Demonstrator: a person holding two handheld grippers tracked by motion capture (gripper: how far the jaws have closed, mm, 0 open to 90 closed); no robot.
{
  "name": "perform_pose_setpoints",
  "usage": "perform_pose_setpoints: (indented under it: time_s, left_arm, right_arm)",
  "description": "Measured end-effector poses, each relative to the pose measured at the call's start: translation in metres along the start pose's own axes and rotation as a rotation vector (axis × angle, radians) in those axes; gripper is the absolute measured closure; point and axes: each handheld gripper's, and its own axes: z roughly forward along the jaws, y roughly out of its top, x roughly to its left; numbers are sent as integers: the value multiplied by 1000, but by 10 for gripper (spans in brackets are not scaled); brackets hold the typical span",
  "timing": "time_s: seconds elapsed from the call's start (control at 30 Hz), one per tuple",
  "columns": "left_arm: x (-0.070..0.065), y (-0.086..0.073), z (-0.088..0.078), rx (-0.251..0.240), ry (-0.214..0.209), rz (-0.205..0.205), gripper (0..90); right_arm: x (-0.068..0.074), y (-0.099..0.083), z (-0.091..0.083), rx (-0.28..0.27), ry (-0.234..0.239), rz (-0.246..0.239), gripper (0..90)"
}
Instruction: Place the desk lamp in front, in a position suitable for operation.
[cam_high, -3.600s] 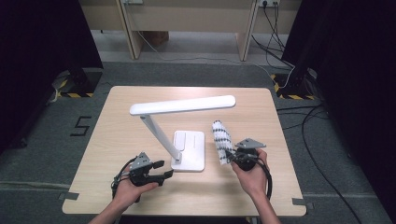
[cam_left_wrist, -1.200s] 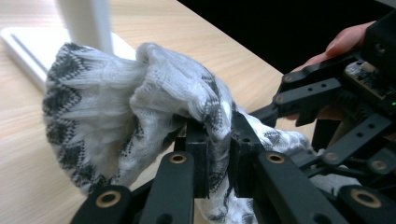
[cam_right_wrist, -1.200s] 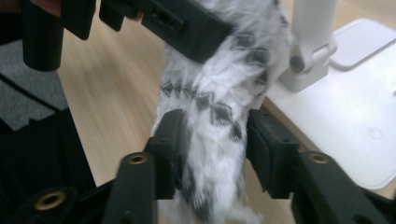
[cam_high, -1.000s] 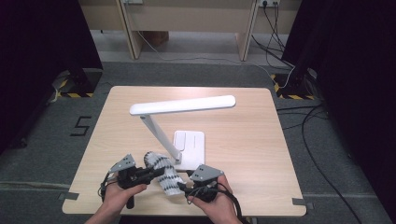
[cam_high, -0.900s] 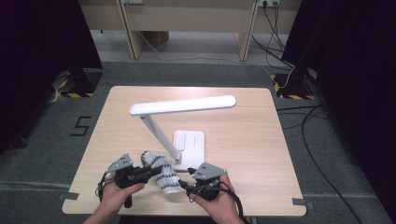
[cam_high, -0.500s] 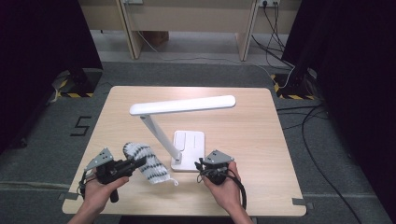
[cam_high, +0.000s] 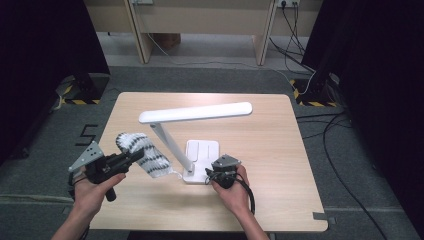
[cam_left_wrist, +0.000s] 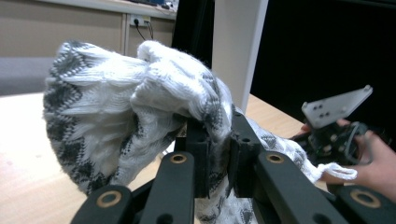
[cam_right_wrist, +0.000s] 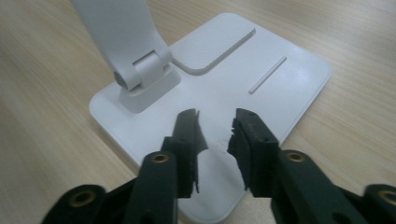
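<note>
Sock: grey-and-white knit one, and it's up off the table, hanging from my left gripper over the near-left part of the top, just left of the lamp's slanted arm.
Sock up close: bunched into a fat wad, cuff pinched in the jaws, and a loose white end trails off to the right.
Left gripper: clamped tight on the sock, knit squeezed between both pads, gripper lying roughly level and pointing right, toward the lamp.
Right gripper: jaws partly apart with nothing between them; they've just been opening.
Right gripper's spot: I've got it hovering right at the near edge of the lamp base, tips over the white plate.
Lamp: white desk lamp, long flat head running level across the middle of the table, arm leaning down to a hinge on the base.
Lamp base: flat white square with a shallow recess and a thin slot.
Table: light wood.
</note>
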Motion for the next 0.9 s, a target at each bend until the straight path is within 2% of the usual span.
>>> perform_pose_setpoints:
  time_s: [0.03,0.1,0.37,0.57,0.9]
  left_arm:
    - [0,2,-1,0,2,5,808]
    - [1,10,-2,-10,3,17,808]
    - [2,35,-8,-50,24,58,809]
    - [4,41,-11,-66,29,61,809]
    - [7,57,-19,-101,50,82,808]
  right_arm:
    - [0,0,0,0,0,0,639]
    - [0,1,5,-2,-5,-9,585]
    - [2,1,15,1,-4,-12,566]
    - [0,-3,21,-7,5,4,522]
    - [-2,-5,23,-22,25,34,515]
